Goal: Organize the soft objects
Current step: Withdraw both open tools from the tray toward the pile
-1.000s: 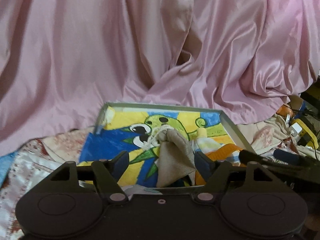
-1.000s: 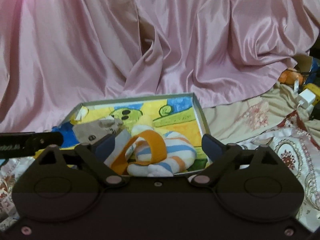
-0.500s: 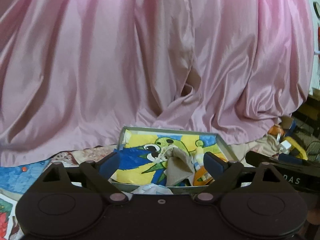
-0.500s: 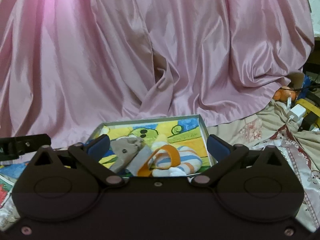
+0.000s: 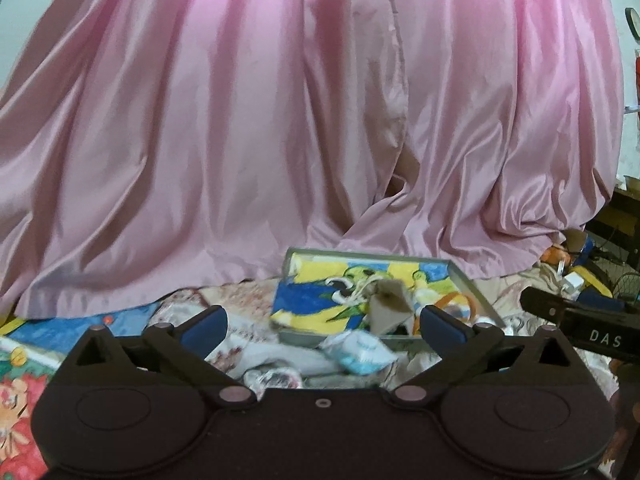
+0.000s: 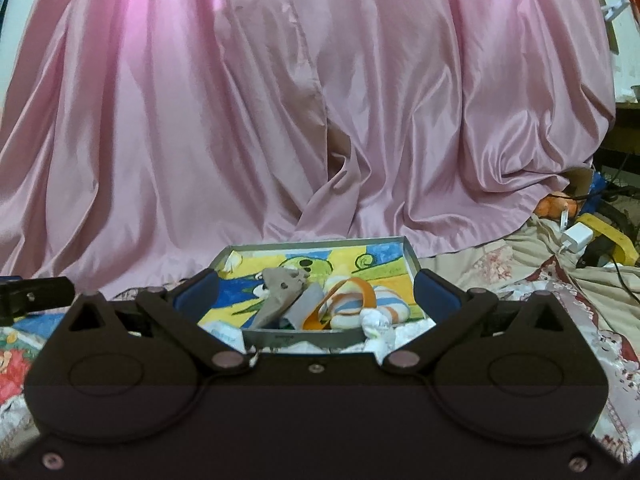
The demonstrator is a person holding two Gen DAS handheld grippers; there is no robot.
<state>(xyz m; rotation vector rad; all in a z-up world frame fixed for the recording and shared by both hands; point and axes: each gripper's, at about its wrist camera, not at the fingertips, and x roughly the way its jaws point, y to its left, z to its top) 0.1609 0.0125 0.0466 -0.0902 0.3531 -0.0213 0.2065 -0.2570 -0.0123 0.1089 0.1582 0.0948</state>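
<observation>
Looks mostly done, judging by how things lie. The shallow box [image 6: 412, 264] w/ the cartoon-print floor already holds a beige drawstring pouch [image 6: 280, 292], a striped plush [image 6: 384, 304] w/ an orange band [image 6: 360, 292], plus a grey piece I can't ID.

Still outside the box: white crumpled soft bits [image 6: 376, 326] touching its near wall, and a white-blue bundle [image 5: 356, 350] on the bedspread just in front of the box. Those prob. remain to go in.

Left gripper [image 5: 322, 322]: jaws opening, nothing between them; the box sits ahead and to the right of it, the bundle just beyond its tips. Right gripper [image 6: 316, 290]: spread wide, empty; the box is framed between its fingers but beyond them, not touched.
</observation>
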